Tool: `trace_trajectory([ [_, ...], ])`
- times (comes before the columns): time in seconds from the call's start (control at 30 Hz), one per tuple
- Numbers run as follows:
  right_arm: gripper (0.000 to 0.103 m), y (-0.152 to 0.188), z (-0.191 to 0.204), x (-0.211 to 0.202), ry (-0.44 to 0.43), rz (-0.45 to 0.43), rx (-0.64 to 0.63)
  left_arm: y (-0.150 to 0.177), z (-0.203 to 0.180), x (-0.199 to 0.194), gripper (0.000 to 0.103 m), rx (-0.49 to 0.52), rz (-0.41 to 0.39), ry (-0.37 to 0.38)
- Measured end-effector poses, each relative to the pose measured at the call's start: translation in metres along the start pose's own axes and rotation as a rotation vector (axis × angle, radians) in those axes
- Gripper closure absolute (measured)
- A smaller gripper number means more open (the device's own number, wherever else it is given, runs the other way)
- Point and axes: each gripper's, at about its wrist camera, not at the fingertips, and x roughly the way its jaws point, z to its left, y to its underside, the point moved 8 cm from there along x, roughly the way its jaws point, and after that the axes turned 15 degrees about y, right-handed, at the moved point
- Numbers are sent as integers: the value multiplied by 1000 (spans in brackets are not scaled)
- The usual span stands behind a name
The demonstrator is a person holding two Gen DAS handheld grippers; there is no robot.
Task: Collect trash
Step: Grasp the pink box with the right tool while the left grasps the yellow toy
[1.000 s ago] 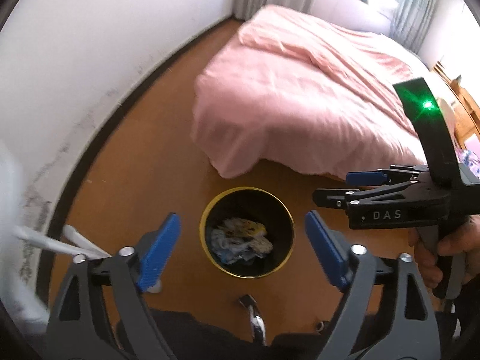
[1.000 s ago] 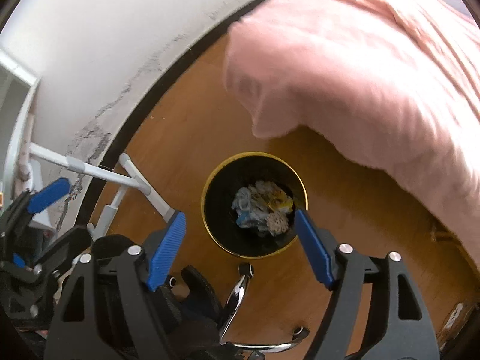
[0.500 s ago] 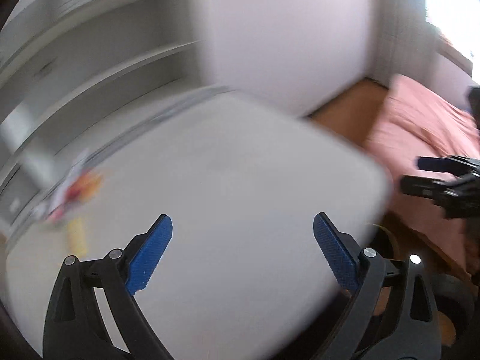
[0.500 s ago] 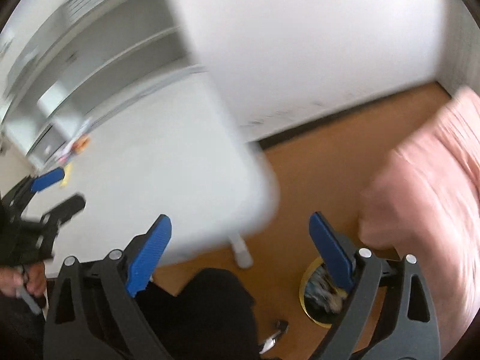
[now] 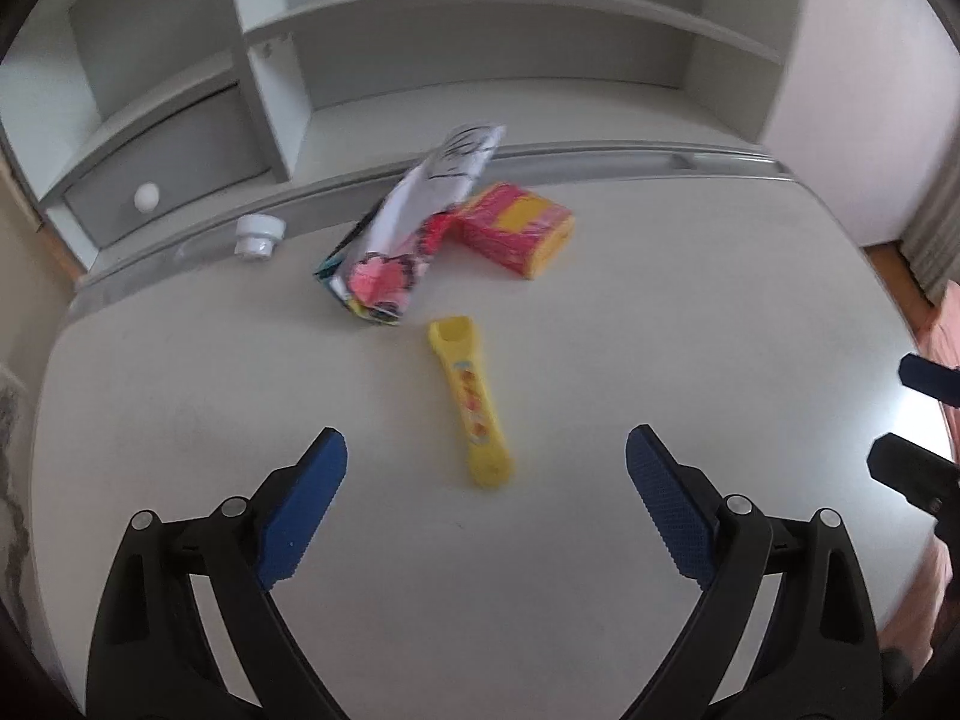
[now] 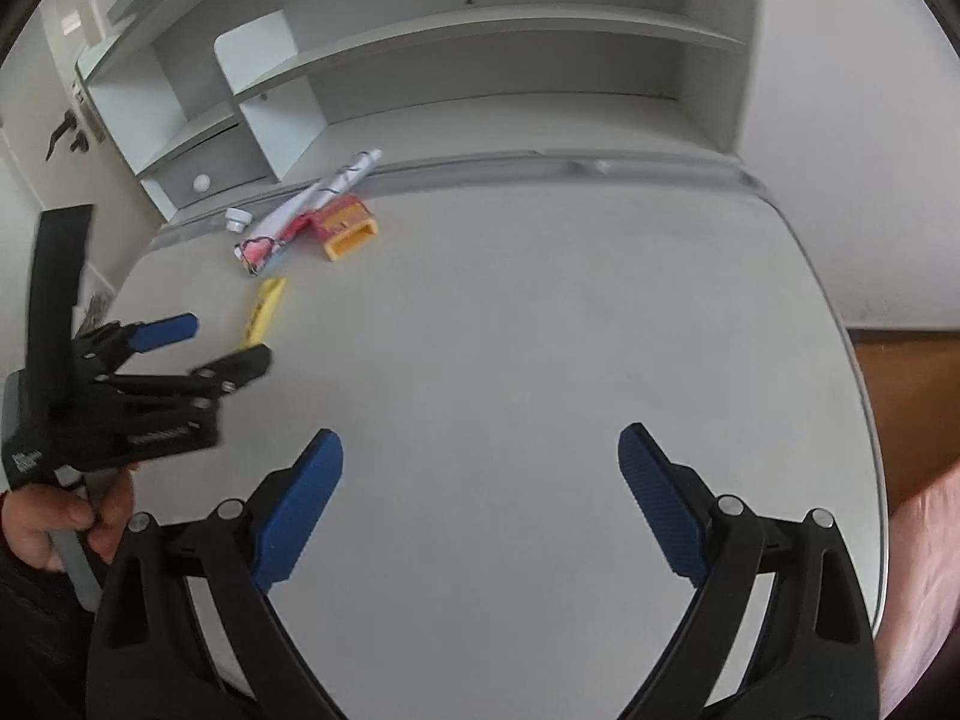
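Three pieces of trash lie on a white desk (image 5: 660, 312). A yellow wrapper (image 5: 474, 402) lies straight ahead of my left gripper (image 5: 486, 480), which is open and empty just above the desk. Behind it lie a crumpled white and pink wrapper (image 5: 408, 228) and a red and yellow box (image 5: 516, 228). In the right wrist view the same wrapper (image 6: 264, 309), crumpled wrapper (image 6: 300, 216) and box (image 6: 342, 228) lie at the far left. My right gripper (image 6: 480, 480) is open and empty over the bare desk (image 6: 540, 330). The left gripper (image 6: 204, 348) shows there too.
A small white cap (image 5: 258, 234) stands at the desk's back edge. A grey shelf unit (image 5: 480, 48) with a drawer (image 5: 162, 180) rises behind. Brown floor (image 6: 900, 402) and pink bedding (image 5: 942, 330) lie off the right edge.
Both grippers swung up from the black bin on the floor to the desk top. The bin has left view and the trash on the desk has come into view.
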Motion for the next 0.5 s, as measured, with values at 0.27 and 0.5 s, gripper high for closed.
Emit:
trace_trajectory([
  [0.27,13,-59,40,35,-12,23,-103,-13,13,20,57,-28,15,12],
  [0.5,13,-98,99,74,-77,51,-206,-6,25,-2,91,-47,-14,65],
])
